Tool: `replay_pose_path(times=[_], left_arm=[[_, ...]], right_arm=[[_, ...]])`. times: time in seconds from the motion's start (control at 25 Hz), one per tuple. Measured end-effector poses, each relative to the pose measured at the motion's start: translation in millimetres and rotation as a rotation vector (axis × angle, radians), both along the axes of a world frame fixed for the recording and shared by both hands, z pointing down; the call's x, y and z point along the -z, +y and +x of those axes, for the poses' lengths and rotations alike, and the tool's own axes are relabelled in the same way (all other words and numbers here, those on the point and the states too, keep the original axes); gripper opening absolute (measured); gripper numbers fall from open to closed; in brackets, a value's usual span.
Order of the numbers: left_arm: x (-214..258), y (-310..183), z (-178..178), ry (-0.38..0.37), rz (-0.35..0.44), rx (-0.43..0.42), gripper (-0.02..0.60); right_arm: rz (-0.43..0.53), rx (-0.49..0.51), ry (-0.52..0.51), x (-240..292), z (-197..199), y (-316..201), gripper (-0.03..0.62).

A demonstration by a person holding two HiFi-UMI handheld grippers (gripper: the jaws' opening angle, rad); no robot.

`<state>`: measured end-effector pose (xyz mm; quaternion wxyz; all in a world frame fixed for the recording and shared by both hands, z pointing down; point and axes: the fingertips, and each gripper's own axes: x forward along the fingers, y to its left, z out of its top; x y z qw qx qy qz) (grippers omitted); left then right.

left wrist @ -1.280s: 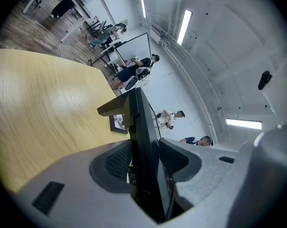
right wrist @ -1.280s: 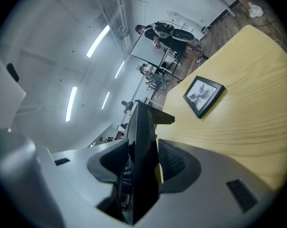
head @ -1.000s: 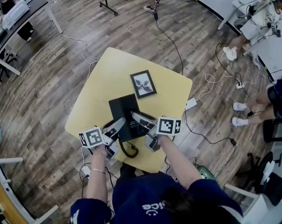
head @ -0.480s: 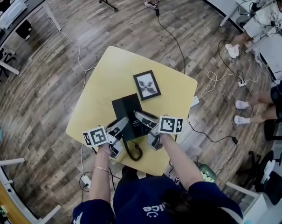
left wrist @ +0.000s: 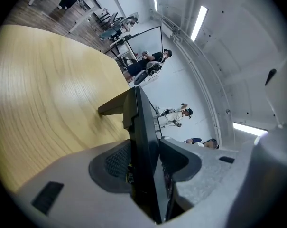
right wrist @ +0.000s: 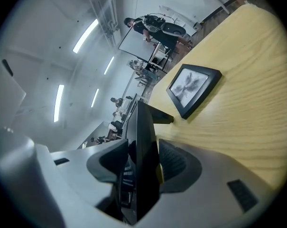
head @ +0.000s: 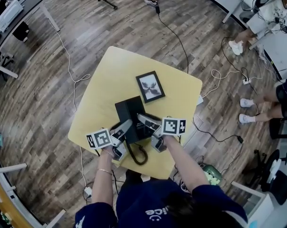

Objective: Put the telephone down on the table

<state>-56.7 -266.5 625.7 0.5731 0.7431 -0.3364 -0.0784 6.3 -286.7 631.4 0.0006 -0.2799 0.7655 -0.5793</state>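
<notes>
Telephone (head: 130,114) is clamped between the fingers of the left gripper (left wrist: 144,167) and right gripper (right wrist: 141,167), judged mid-lowering; it must be set on the table (head: 110,75) beneath them, then released.

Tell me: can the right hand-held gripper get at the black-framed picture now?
Probably not yet: the right hand-held gripper is shut on the black telephone; the black-framed picture lies uncovered just beyond.

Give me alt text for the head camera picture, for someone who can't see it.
From above: a person grips a black telephone from both sides, left gripper and right gripper shut on it, at the near part of a yellow table. A framed picture lies just beyond it; the black cord loops toward the person.
</notes>
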Motion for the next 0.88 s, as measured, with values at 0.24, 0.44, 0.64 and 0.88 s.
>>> replay_pose_path(times=[0.24,0.44,0.64,0.88], left_arm=[[-5.4,2.4,1.4,-0.009,-0.005,-0.020,0.183],[-10.3,2.3,3.7,-0.029,-0.015,-0.037,0.183],[-20.3,4.9,0.8,-0.058,-0.025,-0.053,0.183],[-25.5,7.7,7.9,-0.104,-0.035,-0.090,0.183]], right_arm=[[0.019,0.028,0.041,-4.7,-1.2,2.1,0.218],[0.048,0.048,0.061,-8.4,-0.9,2.3,0.222],[0.090,0.083,0.113,-17.4,-7.1,4.5,0.235],[0.099,0.116,0.168,-23.0,-5.0,8.7,0.246]])
